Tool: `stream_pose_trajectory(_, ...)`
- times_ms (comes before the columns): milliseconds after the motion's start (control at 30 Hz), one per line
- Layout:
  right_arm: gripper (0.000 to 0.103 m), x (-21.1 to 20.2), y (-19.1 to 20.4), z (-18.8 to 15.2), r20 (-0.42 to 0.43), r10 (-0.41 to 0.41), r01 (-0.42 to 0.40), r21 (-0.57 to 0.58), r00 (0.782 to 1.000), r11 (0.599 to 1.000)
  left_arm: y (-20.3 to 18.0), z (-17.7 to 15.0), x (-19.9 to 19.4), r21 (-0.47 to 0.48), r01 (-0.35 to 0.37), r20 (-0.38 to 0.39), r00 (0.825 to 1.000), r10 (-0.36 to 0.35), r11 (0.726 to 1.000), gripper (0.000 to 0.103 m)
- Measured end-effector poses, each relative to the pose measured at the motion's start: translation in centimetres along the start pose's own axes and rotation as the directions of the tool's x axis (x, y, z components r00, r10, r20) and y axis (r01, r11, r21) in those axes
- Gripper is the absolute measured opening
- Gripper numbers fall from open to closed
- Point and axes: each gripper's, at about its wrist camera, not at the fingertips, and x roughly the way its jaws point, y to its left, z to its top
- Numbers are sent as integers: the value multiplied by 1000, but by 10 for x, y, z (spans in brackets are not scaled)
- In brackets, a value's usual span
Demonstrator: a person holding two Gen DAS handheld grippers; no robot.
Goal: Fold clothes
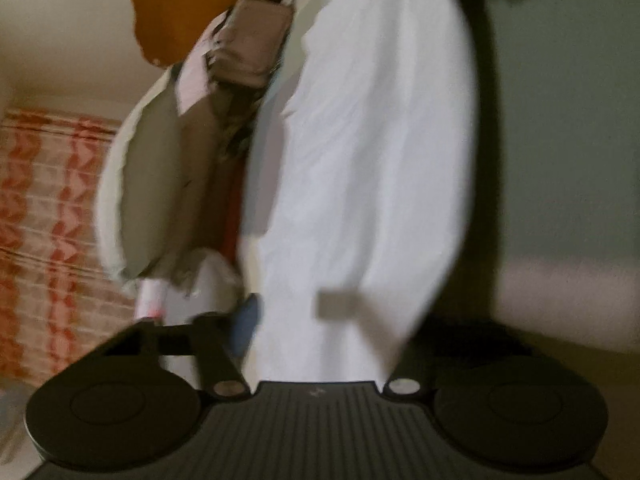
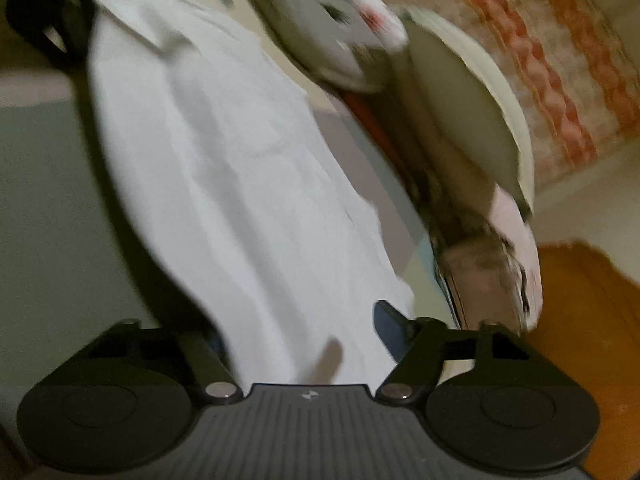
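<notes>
you're over a pale green surface (image 1: 560,120), an orange-patterned cloth (image 1: 48,208) to one side. the white shirt (image 1: 360,160) runs between both claws. your left claw (image 1: 320,312) and right claw (image 2: 304,340) sit part open around its edge; the blur hides whether either grips it.

white shirt (image 1: 360,160) hides one finger of the left tongs (image 1: 304,312).

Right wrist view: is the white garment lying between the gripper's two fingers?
Yes, the white garment runs down between the right gripper's fingers, one on each side of the cloth.
</notes>
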Motion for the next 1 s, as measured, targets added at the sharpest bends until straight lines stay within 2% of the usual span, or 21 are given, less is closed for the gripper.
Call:
stream_pose_trajectory(33, 65, -1, 8, 3, 15, -7, 7, -34, 1000, 999, -3, 6, 1, 2, 13, 5, 1000, -13, 1000, 38)
stream_pose_trajectory(100, 64, -2, 16, 2, 31, -24, 27, -98, 999, 995, -7, 4, -1, 33, -3, 16, 1000, 3, 999, 39)
stream_pose_trajectory(167, 64, -3, 10, -9, 37, -31, 35, -106, 999, 994, -8, -8, -2, 61, -25, -2, 1000, 25, 998, 41)
stream_pose_trajectory(233, 64, 1, 2, -21, 2, -59, 59, -106, 998, 993, -12, -22, -1, 104, -59, -27, 998, 62, 993, 39)
stream_pose_trajectory(333, 61, 5, -1, -27, -32, -89, 85, -107, 996, 991, -15, -23, -2, 100, -85, -40, 995, 90, 991, 34)
stream_pose_trajectory(367, 57, 5, 3, -23, -30, -96, 92, -114, 995, 989, -20, -18, 0, 125, -101, -39, 994, 107, 987, 30)
stream_pose_trajectory(400, 46, 6, 11, -19, -21, -101, 97, -133, 995, 986, -23, -17, 0, 127, -106, -38, 993, 111, 986, 27)
stream_pose_trajectory(433, 31, 8, 21, -15, -14, -102, 99, -163, 995, 982, -26, -15, 1, 129, -110, -36, 993, 116, 986, 19)
stream_pose_trajectory(467, 24, 11, 28, -13, -12, -106, 102, -192, 994, 976, -28, -13, 1, 130, -115, -34, 992, 120, 985, 13)
stream_pose_trajectory(500, 16, 13, 31, -13, -9, -112, 108, -212, 994, 971, -31, -11, 2, 132, -120, -33, 992, 125, 984, 13)
stream_pose_trajectory(600, 16, 14, 32, -17, 1, -111, 109, -213, 994, 971, -31, -14, -1, 98, -118, -38, 992, 122, 988, 15)
stream_pose_trajectory(667, 16, 16, 30, -19, 3, -115, 113, -208, 993, 971, -33, -15, -1, 88, -120, -40, 991, 124, 989, 11)
stream_pose_trajectory(733, 11, 19, 32, -18, 0, -125, 122, -217, 992, 969, -32, -13, 1, 92, -106, -45, 993, 111, 990, 8)
stream_pose_trajectory(1000, 7, 5, 18, -11, -1, -116, 114, -157, 993, 981, -17, -17, -10, 78, -57, -38, 997, 60, 995, 4)
